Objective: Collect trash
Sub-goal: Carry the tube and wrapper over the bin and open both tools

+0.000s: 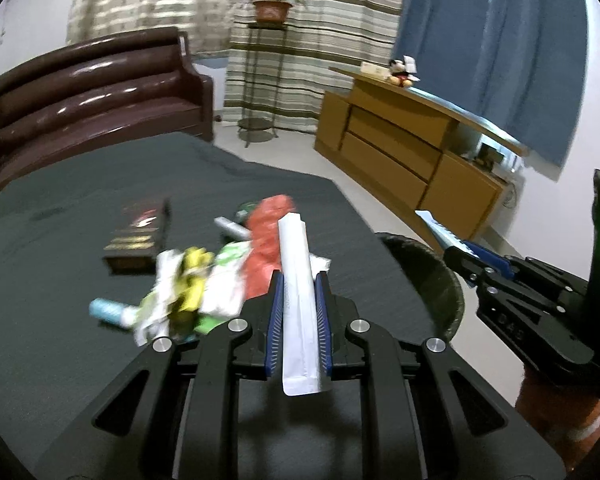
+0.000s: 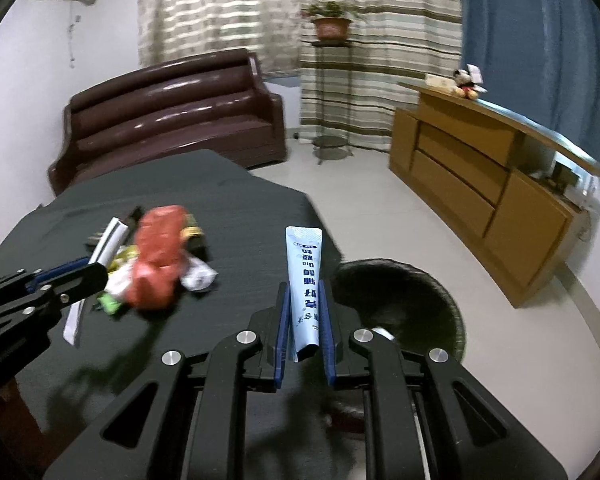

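Both hand-held grippers clamped on sachets (image 1: 296,300) (image 2: 305,280) near table edge (image 2: 320,216), beside bin (image 2: 420,280).

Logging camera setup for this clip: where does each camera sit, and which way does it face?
Left wrist: on the left gripper, looking along its fingers, shut on a white packet, over the table; right gripper shows at right.
Right wrist: on the right gripper, shut on a blue sachet, near the bin; left gripper shows at left.
Shared: litter pile, sofa, cabinet.
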### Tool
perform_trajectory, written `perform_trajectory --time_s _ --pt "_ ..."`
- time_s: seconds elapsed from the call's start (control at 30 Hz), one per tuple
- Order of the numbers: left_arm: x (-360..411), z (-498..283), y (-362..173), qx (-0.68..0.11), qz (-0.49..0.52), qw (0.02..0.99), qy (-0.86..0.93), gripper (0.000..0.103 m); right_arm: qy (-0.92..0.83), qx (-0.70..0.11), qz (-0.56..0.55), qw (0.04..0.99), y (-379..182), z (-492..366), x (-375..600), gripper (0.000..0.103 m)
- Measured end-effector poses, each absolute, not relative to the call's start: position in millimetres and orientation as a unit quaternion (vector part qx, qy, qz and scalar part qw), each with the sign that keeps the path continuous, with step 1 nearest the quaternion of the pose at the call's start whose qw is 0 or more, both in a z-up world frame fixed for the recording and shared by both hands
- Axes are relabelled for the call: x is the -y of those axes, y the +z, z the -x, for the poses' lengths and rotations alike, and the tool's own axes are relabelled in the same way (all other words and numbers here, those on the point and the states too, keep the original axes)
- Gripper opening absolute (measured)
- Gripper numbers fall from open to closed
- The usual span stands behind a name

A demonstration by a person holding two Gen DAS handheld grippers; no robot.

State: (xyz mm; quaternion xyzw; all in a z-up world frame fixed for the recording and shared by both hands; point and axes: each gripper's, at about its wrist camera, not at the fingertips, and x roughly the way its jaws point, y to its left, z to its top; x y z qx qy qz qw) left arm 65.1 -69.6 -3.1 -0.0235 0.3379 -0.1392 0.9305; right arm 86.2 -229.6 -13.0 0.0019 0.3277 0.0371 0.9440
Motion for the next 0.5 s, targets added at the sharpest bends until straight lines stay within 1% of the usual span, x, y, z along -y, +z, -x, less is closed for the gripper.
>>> perform_trajectory --time_s 0.5 --pt "165.3 -116.8 -18.0 -0.357 -0.022 0.914 -0.190 0.016 -0.026 -0.341 -0.037 0.939 -33.2 -109.4 290.9 0.015"
